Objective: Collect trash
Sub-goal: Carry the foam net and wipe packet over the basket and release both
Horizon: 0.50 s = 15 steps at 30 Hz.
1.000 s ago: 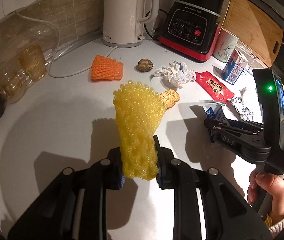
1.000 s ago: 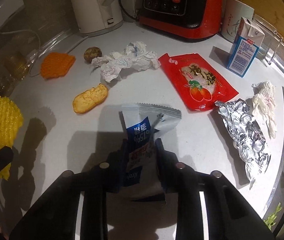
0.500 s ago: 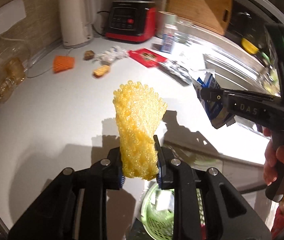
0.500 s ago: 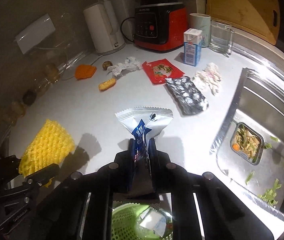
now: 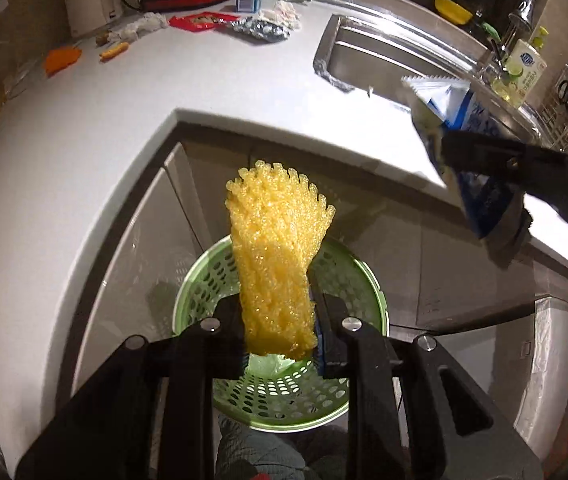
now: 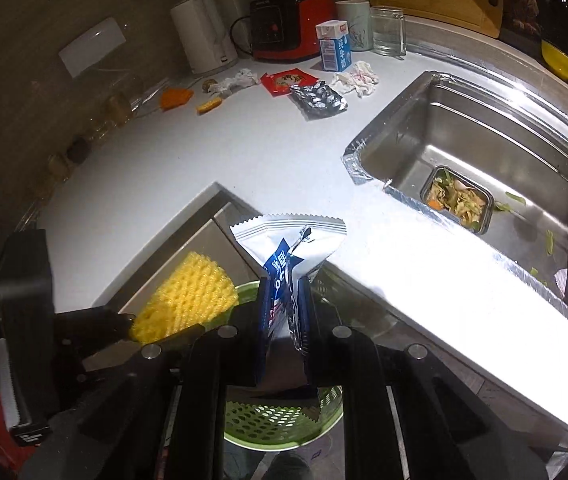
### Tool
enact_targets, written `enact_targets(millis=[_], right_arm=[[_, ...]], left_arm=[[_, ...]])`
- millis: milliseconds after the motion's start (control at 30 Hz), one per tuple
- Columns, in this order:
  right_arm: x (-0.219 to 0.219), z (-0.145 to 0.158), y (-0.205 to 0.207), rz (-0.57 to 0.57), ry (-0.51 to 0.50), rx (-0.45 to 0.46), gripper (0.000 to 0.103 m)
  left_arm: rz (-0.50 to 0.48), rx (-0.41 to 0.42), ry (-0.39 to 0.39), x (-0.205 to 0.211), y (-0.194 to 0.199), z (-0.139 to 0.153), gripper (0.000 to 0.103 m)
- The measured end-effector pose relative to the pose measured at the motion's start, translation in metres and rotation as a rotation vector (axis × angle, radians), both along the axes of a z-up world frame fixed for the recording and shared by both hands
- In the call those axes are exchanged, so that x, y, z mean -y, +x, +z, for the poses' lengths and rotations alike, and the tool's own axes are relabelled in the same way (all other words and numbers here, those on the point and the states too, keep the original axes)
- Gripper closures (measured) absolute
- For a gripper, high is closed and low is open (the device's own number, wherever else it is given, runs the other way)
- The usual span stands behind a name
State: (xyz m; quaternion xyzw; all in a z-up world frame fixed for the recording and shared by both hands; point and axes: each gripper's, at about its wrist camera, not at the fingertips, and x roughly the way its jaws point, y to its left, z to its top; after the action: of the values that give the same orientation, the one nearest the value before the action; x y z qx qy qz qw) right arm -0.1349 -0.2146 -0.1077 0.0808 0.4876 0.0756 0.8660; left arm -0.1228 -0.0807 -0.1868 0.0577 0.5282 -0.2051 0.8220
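My left gripper (image 5: 280, 316) is shut on a yellow foam fruit net (image 5: 278, 256), which hangs above a green perforated bin (image 5: 360, 280) on the floor beside the counter. My right gripper (image 6: 284, 312) is shut on a blue and white snack wrapper (image 6: 288, 240) held over the same green bin (image 6: 268, 420). The left wrist view catches the wrapper (image 5: 460, 120) up at the right in the other gripper. The foam net (image 6: 188, 300) shows at the left of the right wrist view.
On the white counter (image 6: 264, 152) lie an orange foam net (image 6: 175, 97), crumpled tissues (image 6: 236, 80), a red packet (image 6: 286, 79), foil (image 6: 318, 98) and a milk carton (image 6: 334, 45). A steel sink (image 6: 484, 128) holds a food container (image 6: 458, 198). Kettle and blender stand at the back.
Both grippers have carried their trash back off the counter and now hang over the green bin on the floor. The grips are unchanged.
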Motion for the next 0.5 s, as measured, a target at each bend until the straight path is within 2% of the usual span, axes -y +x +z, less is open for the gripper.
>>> enact_targets(millis=[67, 167, 233, 500], right_arm=[[0.003, 0.000, -0.008, -0.002, 0.003, -0.001, 0.088], [0.007, 0.001, -0.019, 0.002, 0.009, 0.003, 0.088], [0.008, 0.001, -0.024, 0.007, 0.010, 0.005, 0.088], [0.006, 0.002, -0.030, 0.036, 0.022, 0.006, 0.088]], left_arm=[[0.010, -0.032, 0.022, 0.004, -0.006, -0.017, 0.079], [0.018, -0.062, 0.030, 0.006, -0.013, -0.030, 0.062], [0.026, -0.061, 0.036, 0.007, -0.016, -0.032, 0.046], [0.043, -0.033, 0.035, 0.006, -0.020, -0.020, 0.028]])
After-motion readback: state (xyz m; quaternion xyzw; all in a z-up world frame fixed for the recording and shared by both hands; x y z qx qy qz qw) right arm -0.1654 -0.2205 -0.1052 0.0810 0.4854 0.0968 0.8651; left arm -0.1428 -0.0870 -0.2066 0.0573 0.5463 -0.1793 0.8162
